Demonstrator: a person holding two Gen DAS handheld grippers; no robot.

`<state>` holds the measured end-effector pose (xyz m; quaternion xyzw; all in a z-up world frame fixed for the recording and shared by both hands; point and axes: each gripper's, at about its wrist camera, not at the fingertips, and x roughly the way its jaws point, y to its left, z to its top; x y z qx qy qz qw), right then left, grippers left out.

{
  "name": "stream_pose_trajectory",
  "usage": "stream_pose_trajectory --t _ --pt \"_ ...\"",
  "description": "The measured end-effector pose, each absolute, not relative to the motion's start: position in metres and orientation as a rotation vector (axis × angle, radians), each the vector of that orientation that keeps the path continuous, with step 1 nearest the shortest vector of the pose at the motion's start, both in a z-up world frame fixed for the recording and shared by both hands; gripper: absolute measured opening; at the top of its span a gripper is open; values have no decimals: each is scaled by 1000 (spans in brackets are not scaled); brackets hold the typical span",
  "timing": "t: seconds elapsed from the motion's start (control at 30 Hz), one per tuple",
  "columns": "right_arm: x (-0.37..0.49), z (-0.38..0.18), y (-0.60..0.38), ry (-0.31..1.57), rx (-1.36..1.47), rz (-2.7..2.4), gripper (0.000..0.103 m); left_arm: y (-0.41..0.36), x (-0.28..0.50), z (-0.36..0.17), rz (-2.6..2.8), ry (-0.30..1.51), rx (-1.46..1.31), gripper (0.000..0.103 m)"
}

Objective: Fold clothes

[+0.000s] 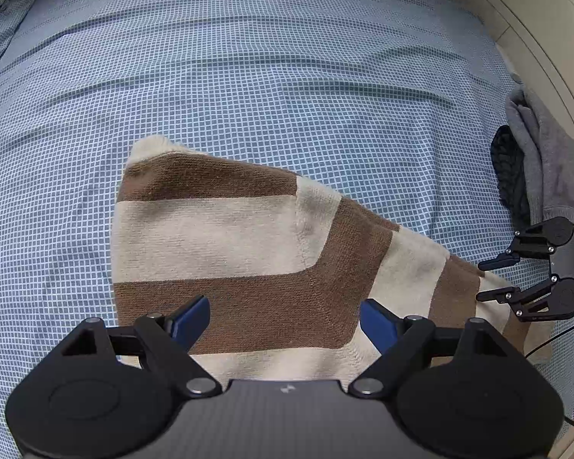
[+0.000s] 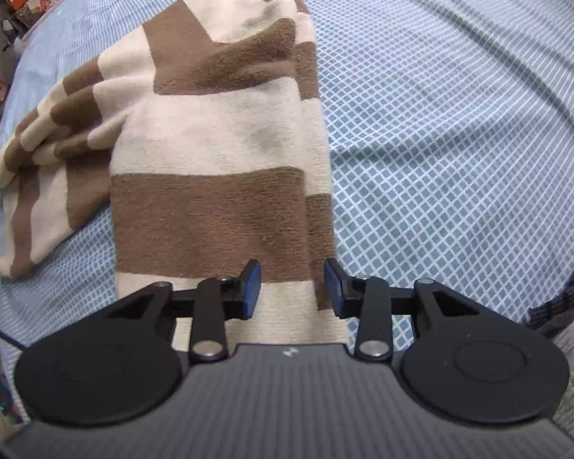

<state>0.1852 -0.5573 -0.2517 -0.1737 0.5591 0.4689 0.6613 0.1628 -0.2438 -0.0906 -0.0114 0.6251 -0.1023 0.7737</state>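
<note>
Both grippers, left (image 1: 285,321) spread wide and right (image 2: 292,287) half-spread, hover empty above the partly folded striped sweater (image 1: 229,252) near the bed's (image 1: 287,57) front edge, so the next fold likely needs a fresh grasp of its hem

1. Under me lies a blue bedcover with a fine white grid pattern (image 1: 287,76), creased in long shallow folds.
2. At its right edge I note a heap of grey fleece cloth (image 1: 547,160), touching a dark knitted cloth (image 1: 509,168).
3. Beyond, a beige panelled wall (image 1: 516,11).
4. Far left, blurred coloured clutter on a shelf (image 2: 30,0); contents indistinct.
</note>
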Motion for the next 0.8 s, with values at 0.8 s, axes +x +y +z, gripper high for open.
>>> stream_pose_trajectory --t 0.8 --pt "208 -270 -550 1611 -149 1130 15 -170 161 -94 -125 1395 -153 87"
